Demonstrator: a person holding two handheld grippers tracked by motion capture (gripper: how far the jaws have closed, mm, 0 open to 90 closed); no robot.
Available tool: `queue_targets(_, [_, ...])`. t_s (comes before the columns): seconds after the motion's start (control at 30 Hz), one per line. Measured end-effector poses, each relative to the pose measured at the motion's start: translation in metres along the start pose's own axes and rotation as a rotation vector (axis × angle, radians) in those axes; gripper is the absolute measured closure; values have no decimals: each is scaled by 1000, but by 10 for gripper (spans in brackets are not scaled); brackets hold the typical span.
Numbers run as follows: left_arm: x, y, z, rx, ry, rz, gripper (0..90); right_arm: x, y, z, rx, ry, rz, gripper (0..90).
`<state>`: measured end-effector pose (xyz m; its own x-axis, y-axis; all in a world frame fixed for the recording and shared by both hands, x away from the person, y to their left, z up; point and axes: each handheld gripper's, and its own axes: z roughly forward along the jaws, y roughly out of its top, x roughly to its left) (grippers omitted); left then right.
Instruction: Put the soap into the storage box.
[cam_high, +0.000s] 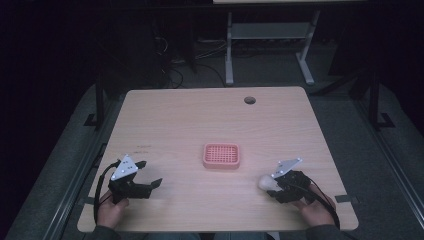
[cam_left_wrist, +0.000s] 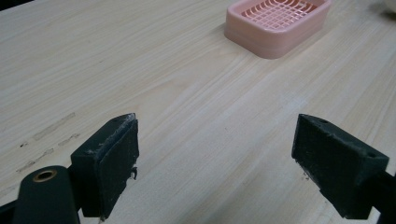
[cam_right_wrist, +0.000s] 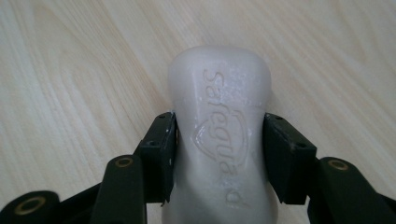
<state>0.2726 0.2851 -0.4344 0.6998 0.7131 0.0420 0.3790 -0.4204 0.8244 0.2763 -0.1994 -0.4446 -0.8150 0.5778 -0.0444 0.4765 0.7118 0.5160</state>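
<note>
The right gripper view reveals embossed lettering on the white soap bar (cam_right_wrist: 219, 140) clenched in the right claw (cam_right_wrist: 219, 154), while the left claw (cam_high: 150, 174) gapes empty over the pale wooden tabletop (cam_high: 190, 120), pink soap dish (cam_high: 221, 155) between them, dark room beyond.

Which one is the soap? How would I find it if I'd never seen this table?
Start at the wooden table, then look at its near right corner, where the right gripper is. The soap is the white bar pinched between its black jaws. Unlike the pink soap dish mid-table, it is smooth and has a word pressed into it.
</note>
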Motion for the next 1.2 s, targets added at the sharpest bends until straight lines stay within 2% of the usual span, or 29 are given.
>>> queue_targets(0.07, [0,0,0,0,0,0,145,0,1,-3,-14,-2,-2,480])
queue_targets(0.33, [0,0,-2,3,4,-4,145,2,5,-8,-10,-17,-24,480])
queue_targets(0.5, [1,0,-2,4,5,0,145,-1,9,-10,-4,-17,-33,481])
queue_targets(0.7, [1,-1,-2,-3,6,-8,145,-7,17,-13,-20,-14,-38,481])
queue_targets(1.07, [2,-1,-3,0,7,0,145,-15,47,-9,-13,2,-82,481])
queue_targets(1.2, [2,-1,-3,-3,6,-12,145,-17,55,-6,-4,11,-92,481])
